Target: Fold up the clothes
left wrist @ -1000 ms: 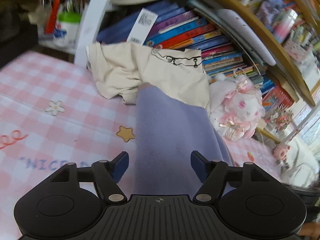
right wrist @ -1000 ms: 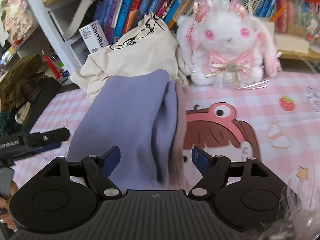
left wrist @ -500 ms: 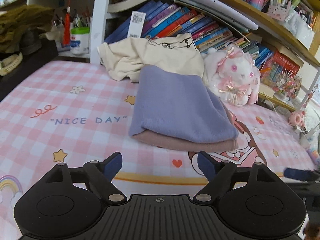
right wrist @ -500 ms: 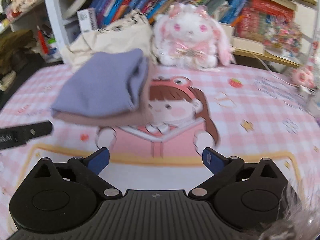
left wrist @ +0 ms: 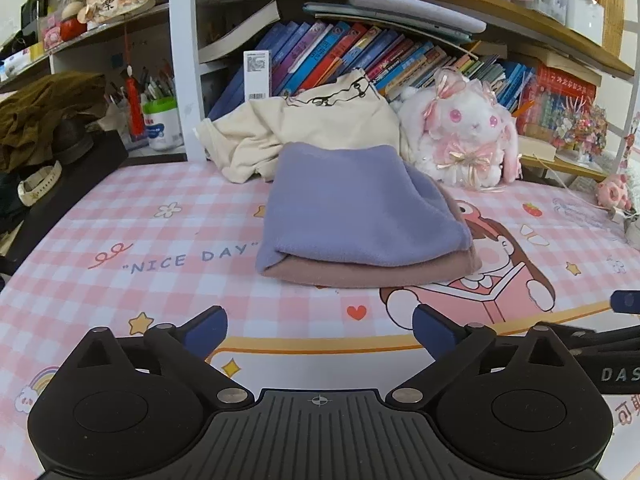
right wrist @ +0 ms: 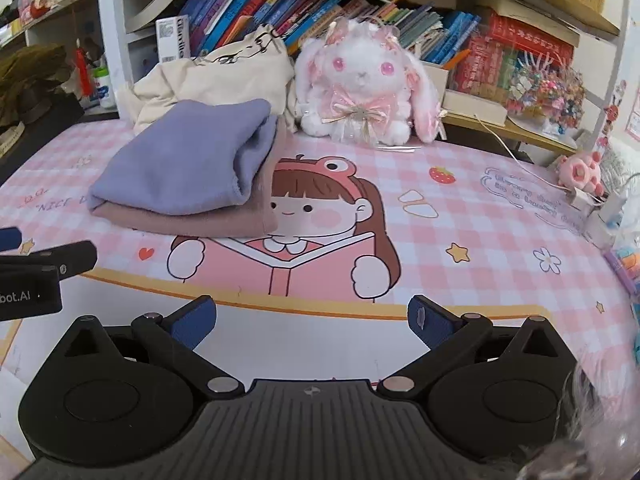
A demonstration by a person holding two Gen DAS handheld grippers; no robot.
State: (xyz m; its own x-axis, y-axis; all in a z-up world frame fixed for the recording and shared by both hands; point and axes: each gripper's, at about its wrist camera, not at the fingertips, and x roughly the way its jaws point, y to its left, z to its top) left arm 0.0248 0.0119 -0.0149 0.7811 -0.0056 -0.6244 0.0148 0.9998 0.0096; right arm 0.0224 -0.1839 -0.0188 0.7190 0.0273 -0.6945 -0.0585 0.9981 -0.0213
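Lilac top (left wrist: pixel 360 204) folded on pink one (left wrist: pixel 372 274), left gripper (left wrist: pixel 318 330) jaws opening, empty; right gripper (right wrist: pixel 312 322) wide, empty

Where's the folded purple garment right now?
In both wrist views the folded purple garment lies on a folded pink garment on the checked mat, just before the crumpled cream shirt, beside the plush bunny.

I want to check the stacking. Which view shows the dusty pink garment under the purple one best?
The right wrist view: the dusty pink garment shows its front and side edges. The left wrist view shows only its front edge.
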